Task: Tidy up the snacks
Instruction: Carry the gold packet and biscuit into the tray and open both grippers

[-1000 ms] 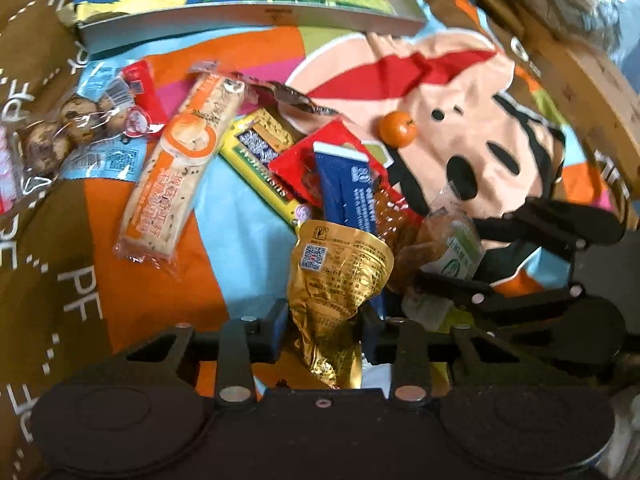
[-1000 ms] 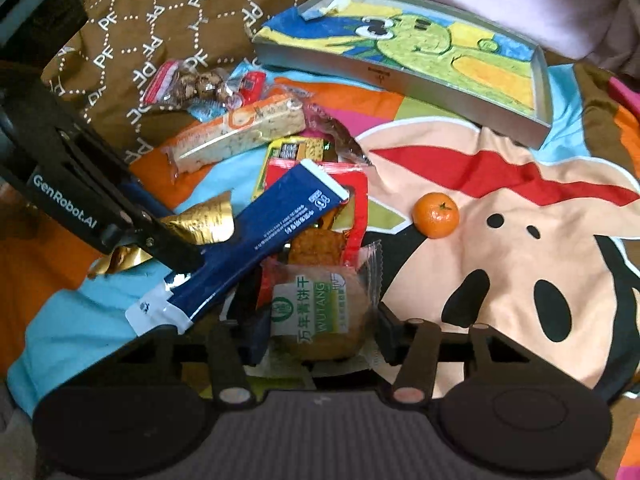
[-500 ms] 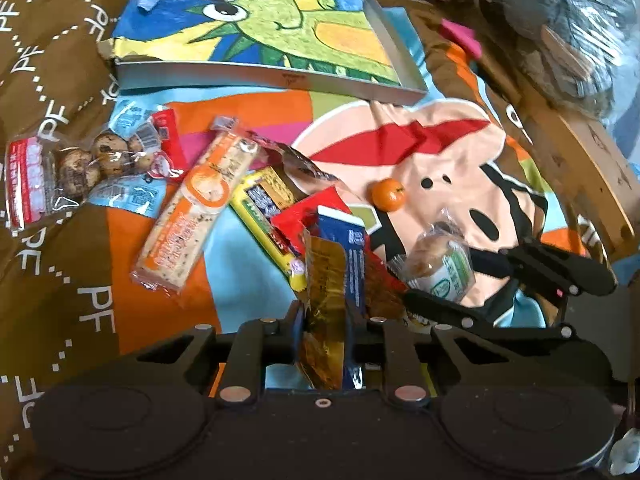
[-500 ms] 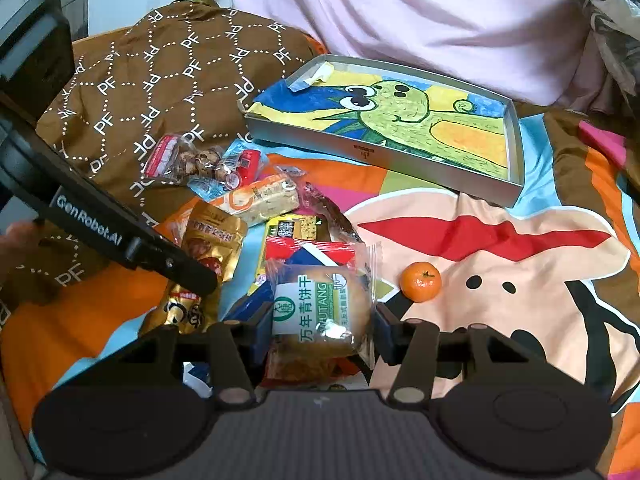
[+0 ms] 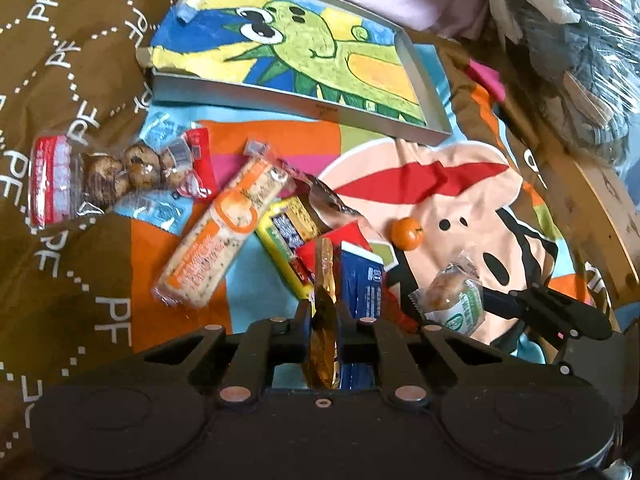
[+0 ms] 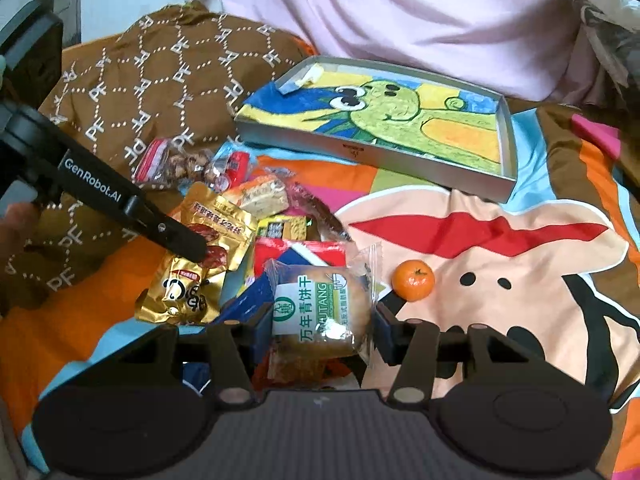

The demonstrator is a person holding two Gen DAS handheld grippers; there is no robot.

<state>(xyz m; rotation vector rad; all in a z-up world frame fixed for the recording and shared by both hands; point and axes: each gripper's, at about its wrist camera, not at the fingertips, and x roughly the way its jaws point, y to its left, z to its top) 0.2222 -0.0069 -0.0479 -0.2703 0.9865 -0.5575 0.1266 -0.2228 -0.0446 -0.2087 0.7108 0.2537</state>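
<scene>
While both claws hovered over the snack pile on the bed, each already had a packet, presumably so two items could go to the tray in one trip.

Far left, a clear bag of small brown cakes [image 5: 116, 174] lay half on the brown patterned cover [image 5: 60, 60], apart from the pile and untouched. Just right of it, a long orange-and-white cracker bar [image 5: 224, 236] lay diagonally, one end against a yellow packet [image 5: 286, 240].

Left claw [image 5: 324, 316]: jaws had just been closing and stood pinched nearly together on the gold foil pouch [image 5: 323, 312], gripped edge-on so the pouch stood upright between them; in the right wrist view the pouch [image 6: 200, 264] hung slack from the claw [image 6: 188, 246], lower part near or on the bedding. A flat foil bag takes a thin pinch; hence the narrow gap.

Beside it, a dark blue packet [image 5: 364, 284] rested on a red wrapper [image 5: 344, 236], both unclaimed.

Right claw [image 6: 320, 322]: jaws part-way apart, pads pressing the sides of a round wrapped green-label pastry [image 6: 320, 312], held wider because the cake is thick and likely crushable.

A mandarin [image 6: 413, 280] sat loose on the cartoon bedsheet [image 6: 520, 280], right of the pile.

Far beyond, the grey tray [image 6: 360, 150] with a dinosaur drawing stood without snacks, the probable destination.
</scene>
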